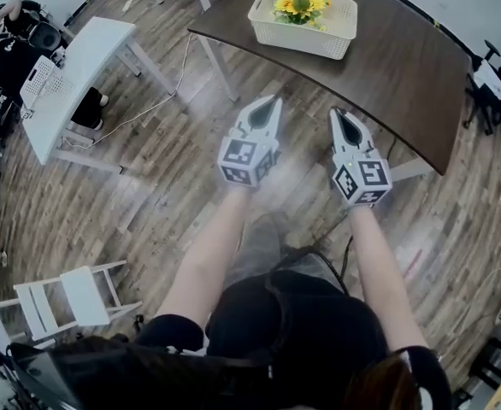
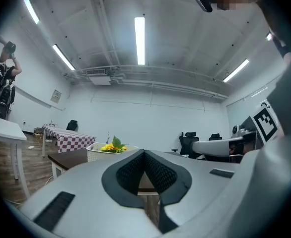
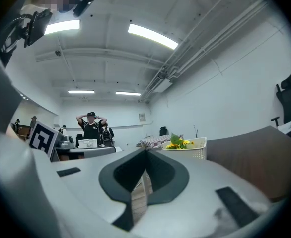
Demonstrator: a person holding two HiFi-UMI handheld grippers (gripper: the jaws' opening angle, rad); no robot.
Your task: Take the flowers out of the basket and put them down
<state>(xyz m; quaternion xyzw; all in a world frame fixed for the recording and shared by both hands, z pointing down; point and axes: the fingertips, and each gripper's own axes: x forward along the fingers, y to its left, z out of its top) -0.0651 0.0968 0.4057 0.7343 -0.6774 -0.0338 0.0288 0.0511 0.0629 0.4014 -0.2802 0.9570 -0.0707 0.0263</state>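
Observation:
Yellow flowers with green leaves (image 1: 300, 7) lie in a white slatted basket (image 1: 272, 26) on the dark curved table (image 1: 404, 67). Both grippers hang over the wood floor, short of the table's near edge. My left gripper (image 1: 273, 102) is shut with nothing in it, and so is my right gripper (image 1: 338, 113). In the left gripper view the flowers (image 2: 113, 146) and basket (image 2: 93, 153) show beyond the closed jaws. From the right gripper view the flowers (image 3: 178, 142) stand above the basket (image 3: 199, 149) rim, ahead and to the right.
A white table (image 1: 75, 75) with a keyboard stands at the left, and a white chair (image 1: 67, 301) lies at the lower left. A checkered table (image 2: 68, 136) stands further back. People (image 3: 91, 128) stand by desks in the distance. Office chairs (image 1: 490, 79) sit at the right.

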